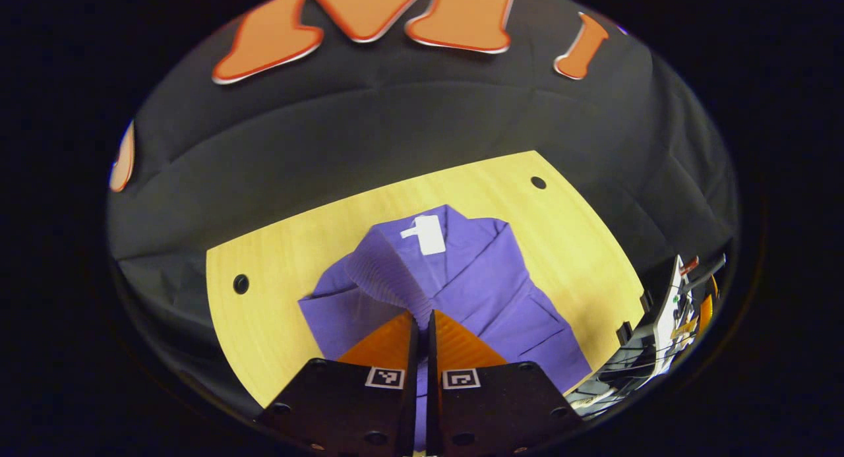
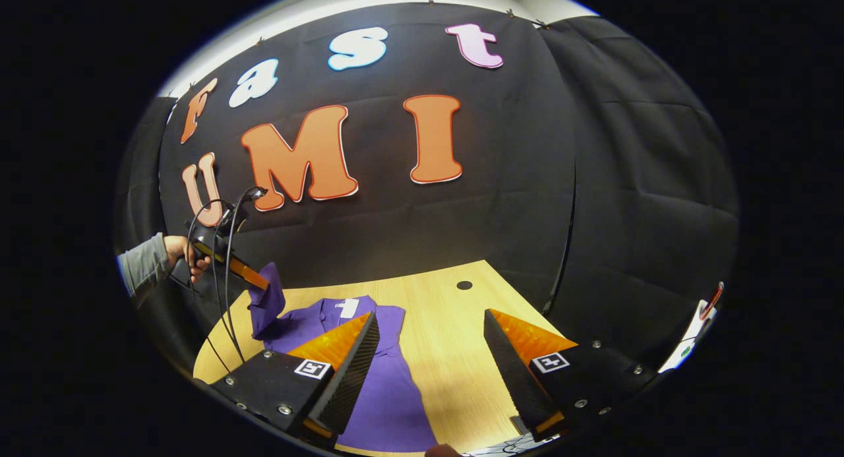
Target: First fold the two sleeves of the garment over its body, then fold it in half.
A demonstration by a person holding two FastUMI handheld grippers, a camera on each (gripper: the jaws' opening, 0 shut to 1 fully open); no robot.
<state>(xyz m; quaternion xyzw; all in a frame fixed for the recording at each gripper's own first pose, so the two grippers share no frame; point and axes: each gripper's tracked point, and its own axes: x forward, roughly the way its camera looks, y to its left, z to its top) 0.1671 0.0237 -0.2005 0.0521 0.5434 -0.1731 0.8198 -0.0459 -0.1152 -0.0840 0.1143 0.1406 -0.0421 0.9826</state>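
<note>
In the right gripper view, a hand [image 2: 179,251] in a grey sleeve [image 2: 142,267] at the far left holds the left gripper [image 2: 264,287] above the left end of the bench [image 2: 448,351]. Black cables [image 2: 221,279] hang from it. That gripper is clamped on one sleeve of the purple garment [image 2: 382,391] and lifts the cloth up off the wood, so the sleeve hangs as a bunched fold under the tips.

The left gripper view looks down along those same fingers: they stand together at the bottom, with the ribbed cuff [image 1: 386,279] of the sleeve pinched between them. Beyond the cuff the garment lies spread on the pale wooden bench, collar away from the camera, with a white tag [image 1: 427,234] at the neck. A dark round hole [image 1: 241,284] shows in the wood to the left of the cloth and another toward the far right corner.

Further right in the right gripper view, the rest of the garment lies flat on the bench. The right gripper [image 2: 432,355] hovers over it with its fingers wide apart and nothing between them; the left finger is over the purple cloth, the right finger over bare wood. Some equipment with wires [image 1: 669,318] sits at the right edge of the left gripper view.
</note>
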